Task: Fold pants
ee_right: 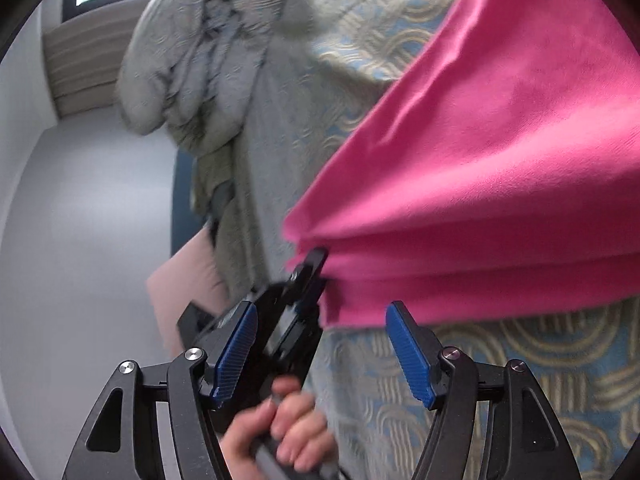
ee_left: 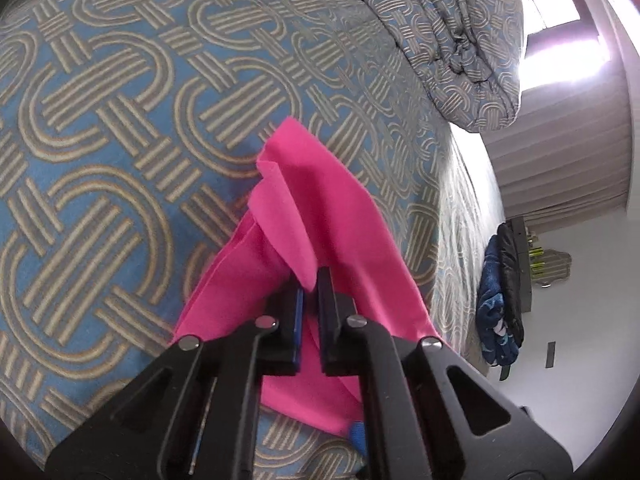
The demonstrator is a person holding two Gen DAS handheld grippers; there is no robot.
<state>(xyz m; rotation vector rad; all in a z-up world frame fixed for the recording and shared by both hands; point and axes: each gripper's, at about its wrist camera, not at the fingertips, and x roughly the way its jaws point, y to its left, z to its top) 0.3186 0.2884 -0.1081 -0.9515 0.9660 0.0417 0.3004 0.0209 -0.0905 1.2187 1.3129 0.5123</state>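
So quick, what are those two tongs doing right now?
Left tongs: closed on the pink pants.
Right tongs: open, holding nothing.

Left claw (ee_left: 311, 286) black, silver round screws, thin blue pad edges, right claw (ee_right: 320, 356) black, ribbed blue pads, triangular cut-outs in the arms

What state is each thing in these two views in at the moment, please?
Pink pants: bunched, partly folded on the bed, one corner pinched.
Left gripper: shut on the pants.
Right gripper: open, empty, just short of the pants' edge.
Bedspread: spread flat.
Duvet: folded in a heap.
Curtain: drawn.
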